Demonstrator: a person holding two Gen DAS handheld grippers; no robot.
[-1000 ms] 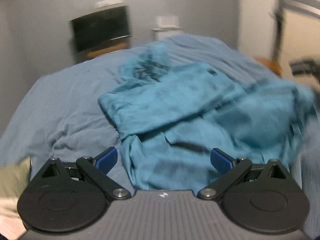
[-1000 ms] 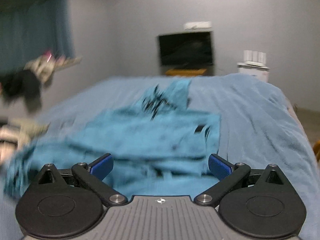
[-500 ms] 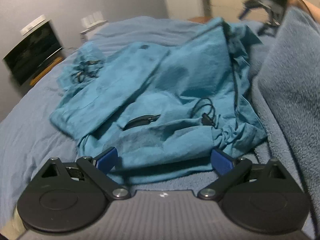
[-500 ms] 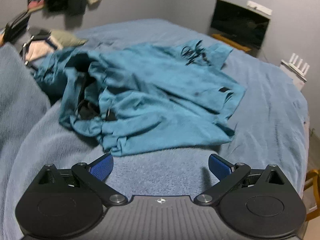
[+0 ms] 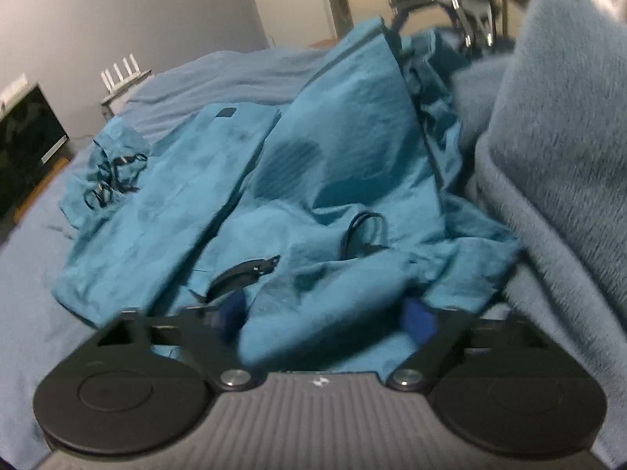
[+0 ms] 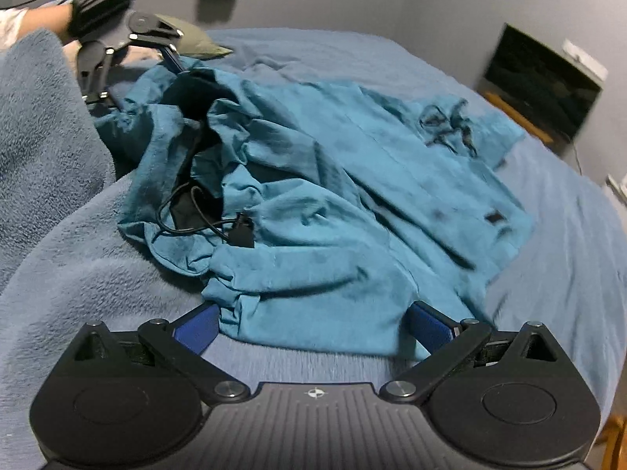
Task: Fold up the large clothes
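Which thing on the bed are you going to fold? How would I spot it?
Look at the big bed with the grey-blue blanket. Crumpled in its middle lies a teal jacket. It's the brightest cloth there, with black drawstrings spilling from it.

A bed [image 6: 392, 62] covered by a blue-grey fleecy blanket [image 6: 98, 282] carries everything. A teal jacket [image 6: 333, 196] lies crumpled directly on the blanket, spread across the middle of the bed, its black drawcords [image 6: 196, 215] loose on top. Beside the jacket, on its left in the right wrist view, a fold of the blanket [image 6: 43, 125] rises in a thick hump. Beyond the jacket, a grey-green cloth [image 6: 200, 45] lies on the bed.
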